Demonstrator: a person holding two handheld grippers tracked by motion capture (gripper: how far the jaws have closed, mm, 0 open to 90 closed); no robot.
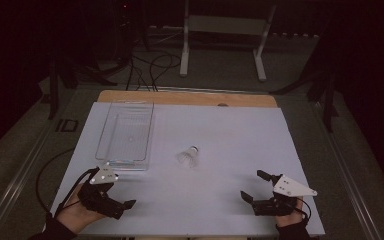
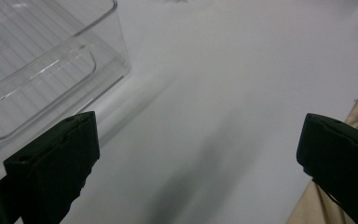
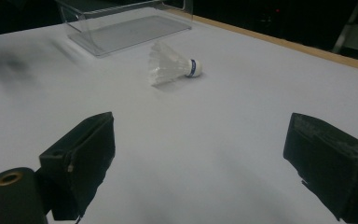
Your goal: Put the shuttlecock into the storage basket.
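- The left gripper (image 1: 111, 201) sits at the near left of the table (image 1: 220, 200), held in a hand (image 1: 75, 214) that comes in from the near edge; its grey three-cornered plate faces up.
- Its jaws stand wide apart with nothing between them. In the left gripper view (image 2: 196, 154) they frame bare white table, and the near end of the clear tray (image 2: 42, 70) lies just beyond the left jaw.
- The right gripper (image 1: 252, 186) sits at the near right of the table, held in the other hand (image 1: 292, 217), with a cable looping beside the wrist.
- Its jaws are likewise spread and released, holding nothing. In the right gripper view (image 3: 198, 154) they open toward the middle of the table.
- The two grippers are well apart from each other, one near each near corner.
- The shuttlecock (image 1: 188, 157) lies on its side about the middle of the table, farther than both grippers and between them, touching neither. In the right gripper view the shuttlecock (image 3: 170, 65) shows white feathers toward the left and a cork tip with a blue band toward the right.
- The clear tray (image 1: 125, 132) stands to the left of the shuttlecock, near it but apart, and stretches toward the far edge. It looks empty.
- Past the white sheet, a strip of wooden table edge (image 1: 190, 97) shows at the far side.
- Beyond the table, cables (image 1: 150, 67) lie on the dark floor by a white frame (image 1: 225, 40).
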